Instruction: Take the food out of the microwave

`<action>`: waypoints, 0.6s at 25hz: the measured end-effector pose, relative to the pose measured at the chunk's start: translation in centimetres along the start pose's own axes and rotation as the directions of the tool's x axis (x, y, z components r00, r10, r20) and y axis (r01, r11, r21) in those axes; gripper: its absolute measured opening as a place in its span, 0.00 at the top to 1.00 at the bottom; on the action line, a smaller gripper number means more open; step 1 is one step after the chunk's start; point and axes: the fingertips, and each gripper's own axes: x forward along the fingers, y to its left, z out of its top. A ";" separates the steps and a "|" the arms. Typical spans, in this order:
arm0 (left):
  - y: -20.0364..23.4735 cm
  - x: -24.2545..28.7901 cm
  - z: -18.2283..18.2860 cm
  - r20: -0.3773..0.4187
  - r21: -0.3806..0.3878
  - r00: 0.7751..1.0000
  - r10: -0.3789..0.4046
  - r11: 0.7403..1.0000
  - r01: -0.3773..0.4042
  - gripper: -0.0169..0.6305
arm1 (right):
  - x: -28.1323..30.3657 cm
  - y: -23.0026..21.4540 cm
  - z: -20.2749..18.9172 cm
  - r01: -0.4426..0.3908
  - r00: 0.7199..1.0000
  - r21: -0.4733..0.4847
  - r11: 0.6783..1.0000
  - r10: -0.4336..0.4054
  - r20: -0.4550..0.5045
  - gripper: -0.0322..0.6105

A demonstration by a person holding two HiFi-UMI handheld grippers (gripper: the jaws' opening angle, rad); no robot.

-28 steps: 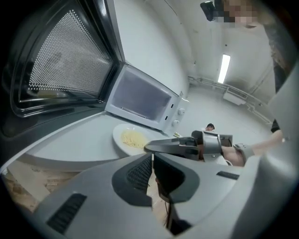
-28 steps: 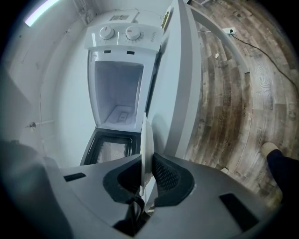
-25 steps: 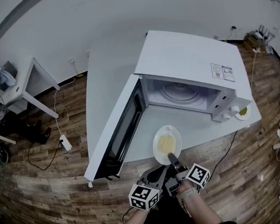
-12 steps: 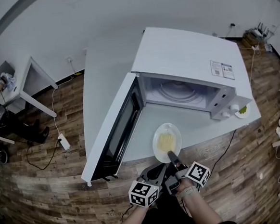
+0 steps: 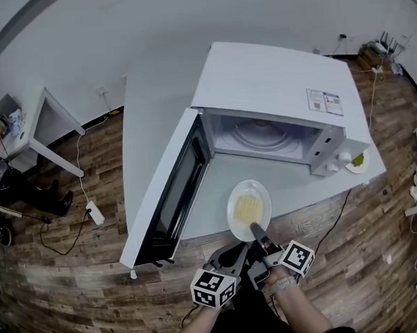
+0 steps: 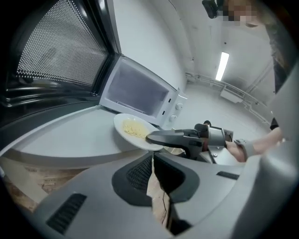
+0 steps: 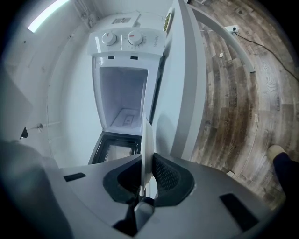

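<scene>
Already out of the microwave (image 5: pixel 276 114), the noodle plate (image 5: pixel 248 209) is pinched by its rim in my right gripper (image 5: pixel 257 231); left gripper (image 5: pixel 230 256) beside it, clenched empty. Next: set it level on the desk (image 5: pixel 151 123).
</scene>
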 end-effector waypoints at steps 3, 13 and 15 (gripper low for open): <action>-0.6 -0.6 0.3 0.009 0.008 1.000 -0.007 1.000 0.007 0.94 | -0.7 0.4 0.0 -0.005 1.000 0.004 1.000 0.005 0.015 0.87; -2.8 -3.6 0.6 0.035 0.037 0.999 -0.028 0.999 0.026 0.94 | -4.3 2.1 -1.0 -0.021 0.998 0.004 1.000 0.021 0.054 0.87; -3.5 -4.2 0.6 0.038 0.045 0.999 -0.039 0.998 0.037 0.94 | -5.2 2.5 -1.3 -0.026 0.998 0.004 1.000 0.025 0.061 0.87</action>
